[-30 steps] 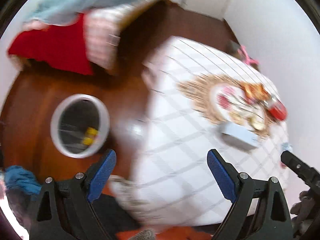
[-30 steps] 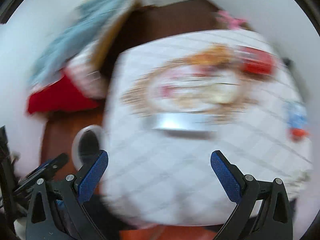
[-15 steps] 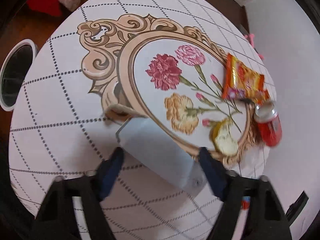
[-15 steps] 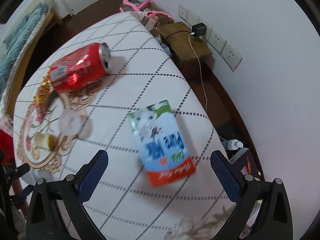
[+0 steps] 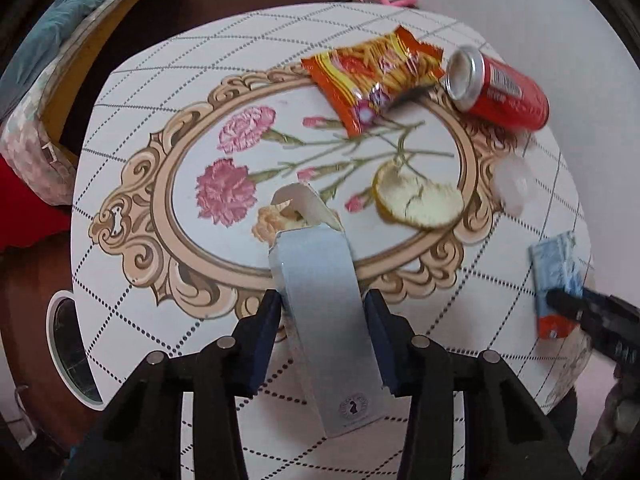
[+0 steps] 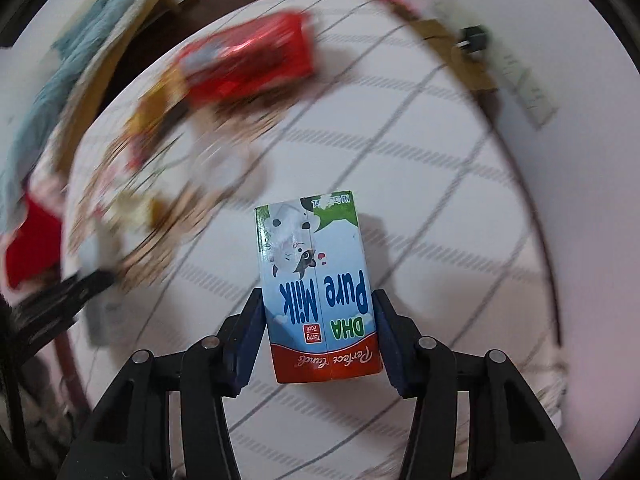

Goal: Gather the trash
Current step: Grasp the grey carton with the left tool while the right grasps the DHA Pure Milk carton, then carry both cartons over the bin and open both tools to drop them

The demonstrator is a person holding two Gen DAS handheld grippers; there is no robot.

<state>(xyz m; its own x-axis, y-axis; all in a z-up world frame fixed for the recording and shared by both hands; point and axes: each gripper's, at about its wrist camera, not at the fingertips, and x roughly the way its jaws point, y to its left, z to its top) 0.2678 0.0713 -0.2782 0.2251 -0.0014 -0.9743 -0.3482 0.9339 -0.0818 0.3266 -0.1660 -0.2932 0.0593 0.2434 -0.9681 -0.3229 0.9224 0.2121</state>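
1. Left wrist view: left gripper [image 5: 323, 334] has just been closing; blue pads now pinch a grey open-ended carton [image 5: 326, 320] lying on the table [image 5: 132, 248], near edge of the flower print.
2. Far side: orange snack wrapper [image 5: 372, 80], red soda can [image 5: 500, 88] on its side at far right; peel scrap [image 5: 420, 200] btwn them and the carton.
3. Right wrist view: right gripper [image 6: 320, 332] has also just been closing, pads against both sides of the milk carton [image 6: 316, 292] on the table's right part.
4. White bin [image 5: 70, 344] on floor, left of table.
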